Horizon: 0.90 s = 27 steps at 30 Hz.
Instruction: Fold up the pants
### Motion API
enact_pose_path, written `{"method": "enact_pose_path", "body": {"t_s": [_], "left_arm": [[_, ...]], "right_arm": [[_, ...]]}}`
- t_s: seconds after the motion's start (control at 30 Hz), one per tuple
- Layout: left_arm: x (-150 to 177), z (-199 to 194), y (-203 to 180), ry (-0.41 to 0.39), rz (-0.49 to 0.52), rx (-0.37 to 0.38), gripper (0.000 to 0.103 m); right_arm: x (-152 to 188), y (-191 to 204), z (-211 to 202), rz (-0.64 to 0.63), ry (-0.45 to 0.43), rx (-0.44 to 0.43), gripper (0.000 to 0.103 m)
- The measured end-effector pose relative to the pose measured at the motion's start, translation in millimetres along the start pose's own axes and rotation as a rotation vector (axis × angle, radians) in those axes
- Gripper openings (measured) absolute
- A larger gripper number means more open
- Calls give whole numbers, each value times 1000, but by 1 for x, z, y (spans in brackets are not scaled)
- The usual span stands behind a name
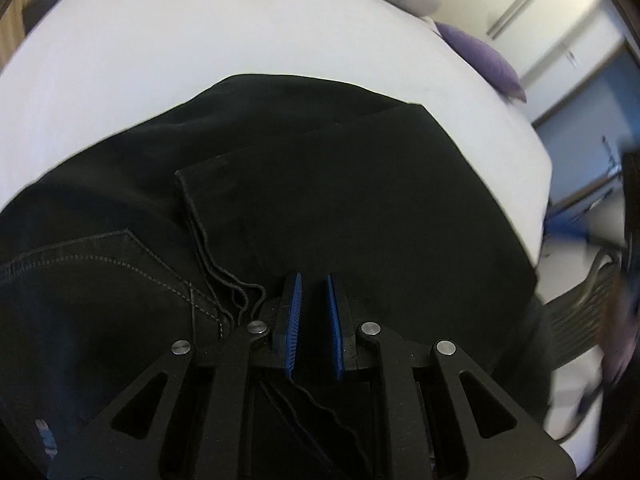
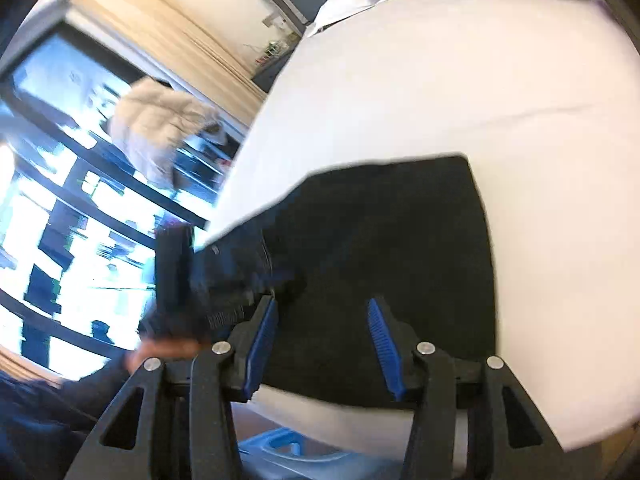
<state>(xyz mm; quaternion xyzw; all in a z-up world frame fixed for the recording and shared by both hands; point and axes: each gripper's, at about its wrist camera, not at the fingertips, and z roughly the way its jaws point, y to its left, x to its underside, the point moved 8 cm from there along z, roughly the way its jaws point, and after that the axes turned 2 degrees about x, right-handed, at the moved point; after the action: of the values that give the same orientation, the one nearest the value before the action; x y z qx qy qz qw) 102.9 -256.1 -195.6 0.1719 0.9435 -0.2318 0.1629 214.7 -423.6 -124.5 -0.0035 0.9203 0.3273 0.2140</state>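
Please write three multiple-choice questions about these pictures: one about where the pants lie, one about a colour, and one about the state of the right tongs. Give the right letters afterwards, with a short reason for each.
1. Where do the black pants lie?
A. on a white bed
B. on a wooden floor
C. in a blue basket

2. What colour are the pads of the tongs?
A. red
B. blue
C. yellow

3. How do the right tongs stand?
A. shut on a pillow
B. shut on a pants leg
C. open, nothing between the pads

Answers:
1 A: the white bed shows all around the dark cloth.
2 B: both wrist views show ribbed blue pads.
3 C: the pads stand apart above the pants, and grip nothing.
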Motion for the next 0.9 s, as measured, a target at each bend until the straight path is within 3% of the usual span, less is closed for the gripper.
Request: {"method": "enact_pose_path", "body": {"t_s": [0.13, 0.2, 0.3, 0.33, 0.37, 0.4, 0.43, 0.53, 0.9], "left_arm": [[-3, 4, 0, 15, 1, 2, 12], [-6, 10, -6, 15, 18, -13, 12], [-8, 12, -9, 10, 29, -29, 12], [-8, 13, -10, 9, 31, -30, 12], [-8, 15, -14, 9, 32, -29, 12], [-8, 16, -14, 10, 30, -25, 12], [-7, 14, -13, 11, 26, -21, 12], [-3, 11, -7, 10, 29, -18, 12], [3, 7, -6, -3, 36, -24, 12]], "right_arm": [[-41, -39, 23, 104, 50, -125, 51], [-56, -50, 39, 133, 69, -169, 38], [-70, -72, 72, 196, 120, -184, 35], [-62, -76, 82, 211, 138, -180, 33], [-55, -86, 94, 235, 175, -164, 24], [-49, -93, 100, 246, 194, -148, 8], [-40, -100, 104, 258, 205, -142, 3], [-25, -108, 93, 294, 182, -186, 2], [67, -99, 31, 293, 197, -187, 2]]}}
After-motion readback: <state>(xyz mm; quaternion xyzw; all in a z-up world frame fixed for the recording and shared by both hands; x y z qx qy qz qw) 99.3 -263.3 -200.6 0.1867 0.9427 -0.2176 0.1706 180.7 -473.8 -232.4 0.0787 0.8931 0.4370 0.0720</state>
